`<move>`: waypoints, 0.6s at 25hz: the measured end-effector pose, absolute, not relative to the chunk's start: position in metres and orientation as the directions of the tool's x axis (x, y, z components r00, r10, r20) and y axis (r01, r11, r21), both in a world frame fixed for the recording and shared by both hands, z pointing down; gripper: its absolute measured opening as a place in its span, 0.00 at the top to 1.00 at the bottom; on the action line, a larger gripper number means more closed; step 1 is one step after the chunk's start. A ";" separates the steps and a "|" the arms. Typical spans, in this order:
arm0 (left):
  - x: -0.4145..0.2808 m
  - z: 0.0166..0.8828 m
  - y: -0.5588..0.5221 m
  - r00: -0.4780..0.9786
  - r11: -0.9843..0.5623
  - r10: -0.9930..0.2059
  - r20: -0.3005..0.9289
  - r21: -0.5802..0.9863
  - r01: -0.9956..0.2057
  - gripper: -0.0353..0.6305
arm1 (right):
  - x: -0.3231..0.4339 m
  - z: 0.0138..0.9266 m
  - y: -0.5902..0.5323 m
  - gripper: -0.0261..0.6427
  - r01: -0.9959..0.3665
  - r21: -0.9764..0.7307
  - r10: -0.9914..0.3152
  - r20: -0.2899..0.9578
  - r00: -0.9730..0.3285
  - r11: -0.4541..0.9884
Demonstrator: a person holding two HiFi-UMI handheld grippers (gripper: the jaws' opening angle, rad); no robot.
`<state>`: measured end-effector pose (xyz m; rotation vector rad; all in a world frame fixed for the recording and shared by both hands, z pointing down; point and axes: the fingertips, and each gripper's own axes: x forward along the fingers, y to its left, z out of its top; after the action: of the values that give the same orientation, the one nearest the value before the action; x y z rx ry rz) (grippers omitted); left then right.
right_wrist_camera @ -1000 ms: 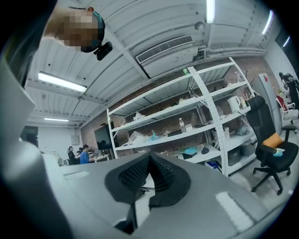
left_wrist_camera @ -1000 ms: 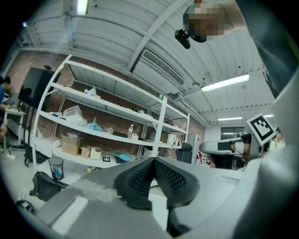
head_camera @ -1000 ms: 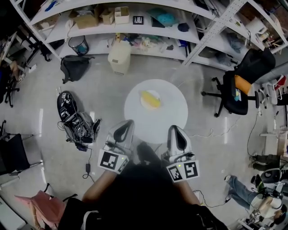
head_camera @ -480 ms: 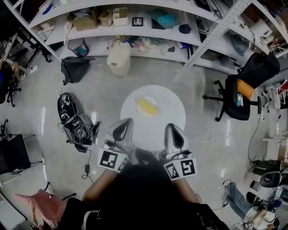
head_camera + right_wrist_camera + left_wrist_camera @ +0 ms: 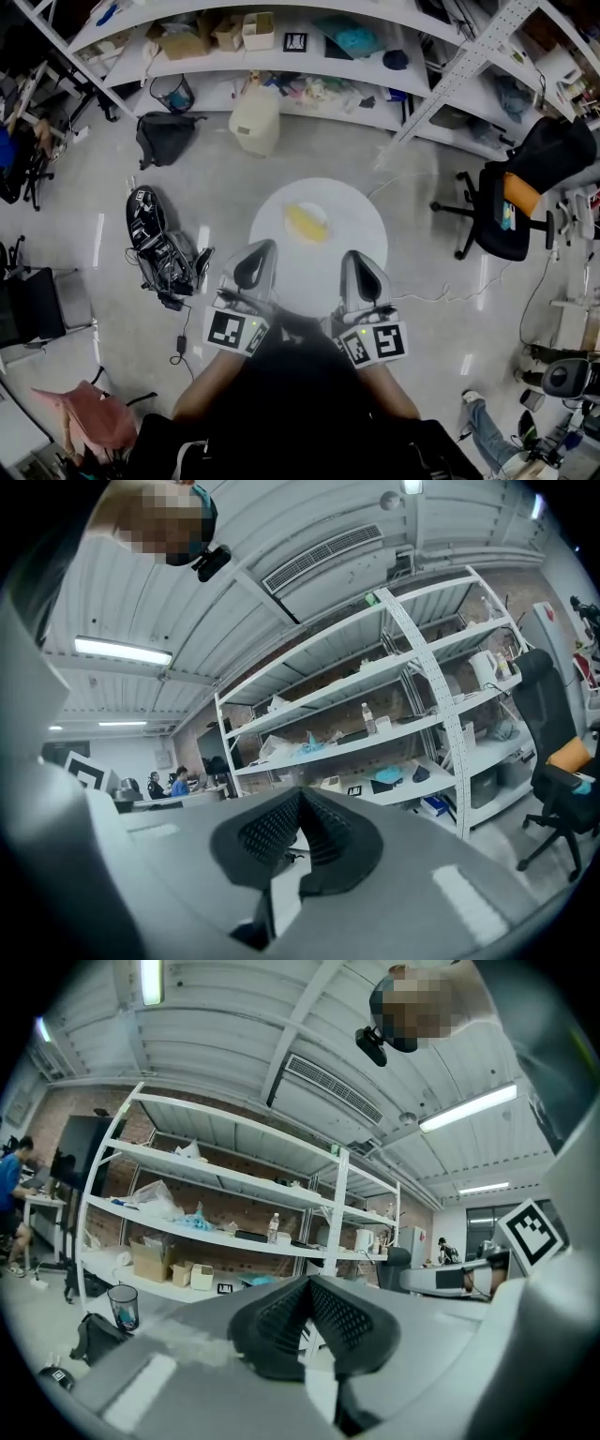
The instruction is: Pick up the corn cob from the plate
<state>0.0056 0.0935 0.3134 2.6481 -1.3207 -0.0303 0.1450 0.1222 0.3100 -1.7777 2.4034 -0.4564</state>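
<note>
In the head view a yellow corn cob [image 5: 306,223] lies on a white plate [image 5: 324,214], a little left of centre on a round white table [image 5: 361,225]. My left gripper [image 5: 263,247] is held level at the table's near left edge, short of the plate, its jaws shut with nothing between them. My right gripper [image 5: 350,256] is held the same way at the near right edge, also shut and empty. Neither gripper view shows the cob: the left gripper [image 5: 307,1283] and the right gripper [image 5: 300,796] point over the table towards the shelves.
Long white shelving [image 5: 281,56] full of boxes runs across the back. A beige bin [image 5: 255,120] and a black backpack [image 5: 164,139] sit on the floor before it. Black gear [image 5: 164,258] lies left of the table. A black office chair [image 5: 511,211] stands at the right.
The table and the plate with the cob have drawn nearer to both grippers. Both pairs of jaws have stayed shut.
</note>
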 end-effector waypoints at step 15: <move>0.006 0.329 0.070 0.601 -0.580 -0.796 0.071 0.194 -0.791 0.94 | 0.142 0.353 0.095 0.95 -0.926 -0.298 -0.943 0.166 -0.289 0.231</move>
<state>0.0062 0.0701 0.3288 2.6220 -1.3175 -0.0353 0.1423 0.0952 0.3527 -1.8432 2.4255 -0.5302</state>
